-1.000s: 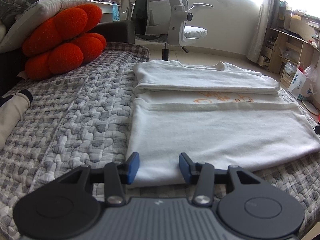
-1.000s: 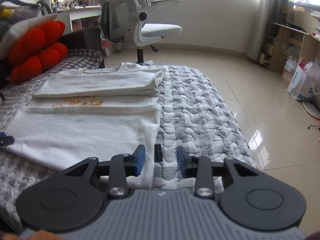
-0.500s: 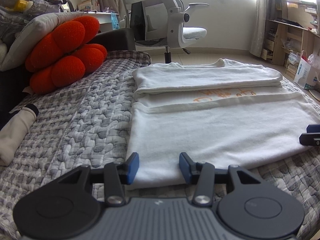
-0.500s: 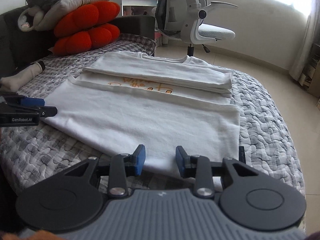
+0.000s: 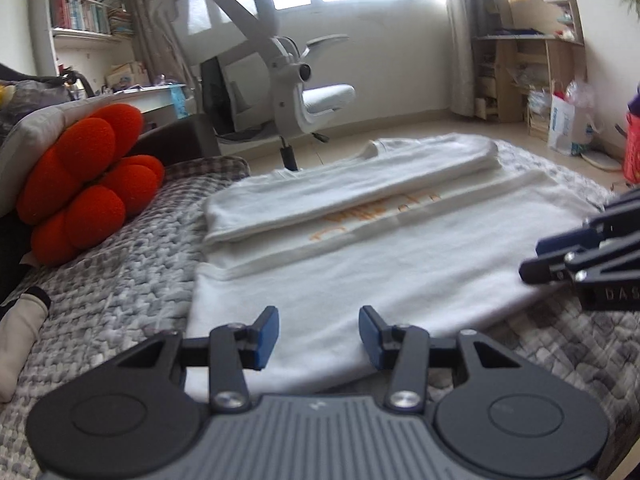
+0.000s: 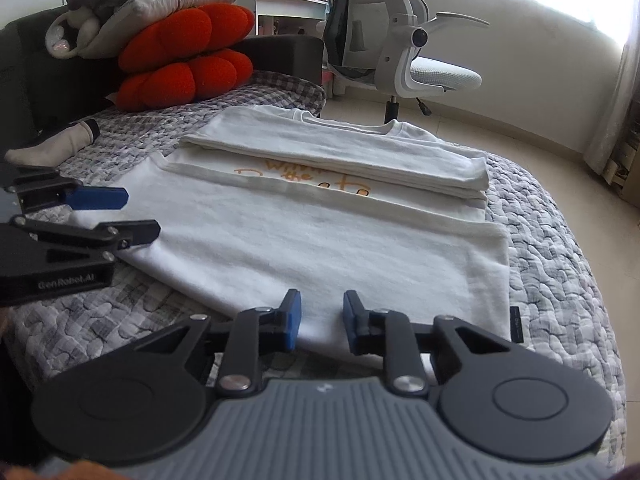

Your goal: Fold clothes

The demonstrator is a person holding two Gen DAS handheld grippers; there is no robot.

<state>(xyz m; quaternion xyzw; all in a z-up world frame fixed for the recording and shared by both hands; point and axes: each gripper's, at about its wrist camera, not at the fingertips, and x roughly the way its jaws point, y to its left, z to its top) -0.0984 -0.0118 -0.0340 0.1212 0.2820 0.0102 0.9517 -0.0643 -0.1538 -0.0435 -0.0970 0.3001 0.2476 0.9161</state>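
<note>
White T-shirt [image 5: 360, 256] [image 6: 304, 240] is laid flat on the bed [image 5: 120, 264] [image 6: 560, 264], which is covered with a grey quilted blanket. Its far part, the one toward the office chair [image 5: 296, 92] [image 6: 404, 52], is already folded over, so that a thick band of cloth lies across the shirt, and orange lettering is partly seen just in front of this band. The near hem is lying smooth at the bed's edge.

The left gripper [image 5: 319, 336] [image 6: 140, 216] is held low over the near hem, at the corner of the shirt on the side of the red cushion [image 5: 84, 184] [image 6: 184, 60]. Its jaws are parted, and only cloth is seen in the gap between the blue pads; nothing is grasped. The right gripper [image 6: 322, 320] [image 5: 532, 260] is held over the near hem toward the other corner, away from the red cushion. Its jaws are also released, with white cloth seen between them, and whether the pads touch the cloth cannot be told.

Beside the red cushion, a rolled pale sock [image 5: 20, 328] [image 6: 52, 144] with a dark cuff is lying on the blanket, well apart from the shirt. Grey pillows [image 6: 168, 4] are stacked on top of the red cushion.
</note>
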